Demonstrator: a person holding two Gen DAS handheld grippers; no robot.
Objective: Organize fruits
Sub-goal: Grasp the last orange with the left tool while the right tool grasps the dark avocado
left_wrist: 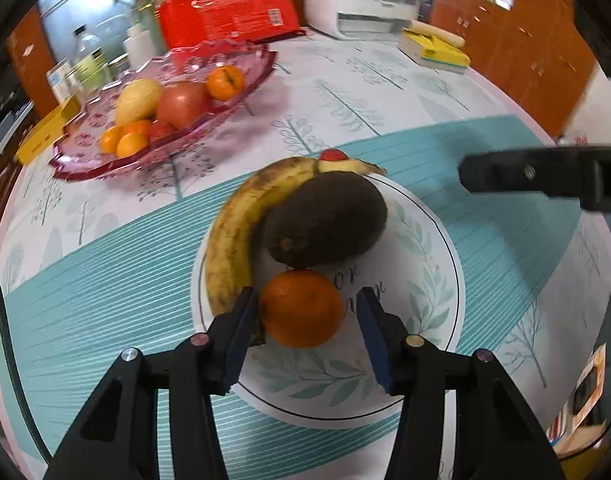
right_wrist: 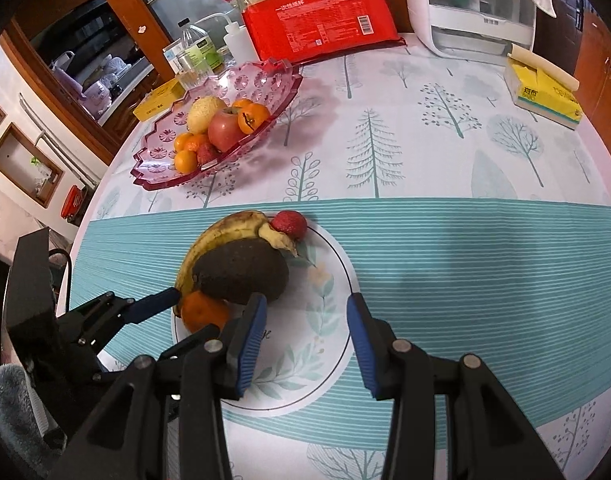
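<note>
Currently a small mandarin [left_wrist: 301, 308] sits at the near edge of a white plate [left_wrist: 433, 240] on the desk [left_wrist: 385, 80], touching an avocado [left_wrist: 325, 220] and a curved banana [left_wrist: 229, 240]. It looks light, round and soft-skinned, likely to roll or bruise, so a gentle hold across its widest middle seems best. The left hand-held gripper [left_wrist: 305, 312] brackets it, one pad touching, the other just clear. The right hand-held gripper [right_wrist: 305, 332] hovers empty, part open. A pink fruit tray [left_wrist: 233, 52] waits near the far left edge.
</note>
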